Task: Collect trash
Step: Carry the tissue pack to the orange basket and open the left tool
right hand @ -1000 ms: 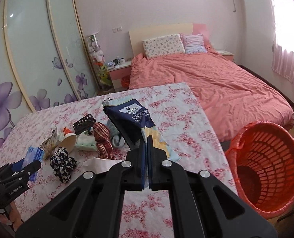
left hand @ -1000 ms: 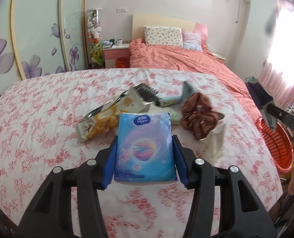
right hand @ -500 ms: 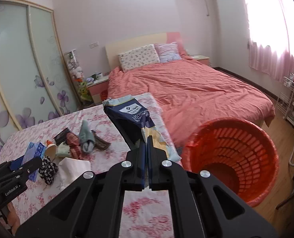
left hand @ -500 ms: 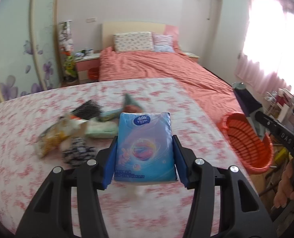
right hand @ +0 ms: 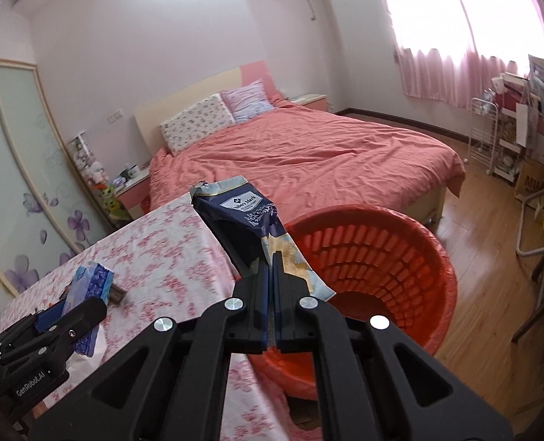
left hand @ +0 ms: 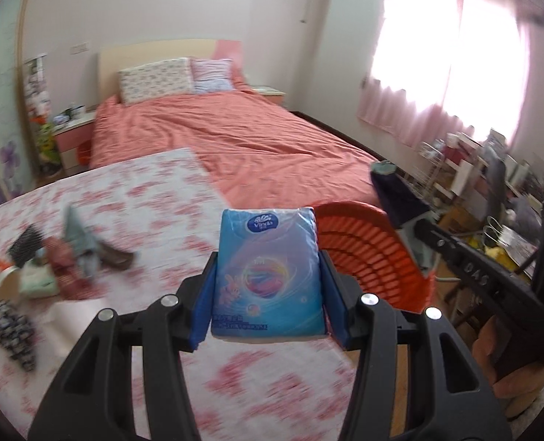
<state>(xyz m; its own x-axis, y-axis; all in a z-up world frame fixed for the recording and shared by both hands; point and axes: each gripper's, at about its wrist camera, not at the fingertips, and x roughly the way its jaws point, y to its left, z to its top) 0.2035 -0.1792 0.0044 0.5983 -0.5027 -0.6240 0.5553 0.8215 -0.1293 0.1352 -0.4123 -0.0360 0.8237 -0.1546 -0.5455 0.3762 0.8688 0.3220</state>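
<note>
**Both hands loaded, carried toward the basket**

Left wrist view. My left gripper (left hand: 268, 275) has its jaws closed on the blue tissue pack (left hand: 268, 268), one blue pad flat against each long side, so the soft pack sits square and upright between them without being crushed. Just behind the pack shows the rim of the orange basket (left hand: 374, 257), standing beside the desk (left hand: 169, 191) with its flowered cloth; I judge the pack is held out in front so that it can clear the desk edge and drop in. At left on the desk a blurred heap of leftovers (left hand: 51, 264) remains, including a brush and some cloth items. At right, a hand (left hand: 507, 364) carries the other tool.

Right wrist view. My right gripper (right hand: 270, 294) has its jaws fully shut on the lower edge of a dark snack bag (right hand: 246, 220); a thin pinch suits flat film, and the bag rises stiffly ahead. It hangs at the basket's near rim (right hand: 382, 253), partly over the mouth. The pack (right hand: 88, 283) appears at lower left, over the desk.
</note>
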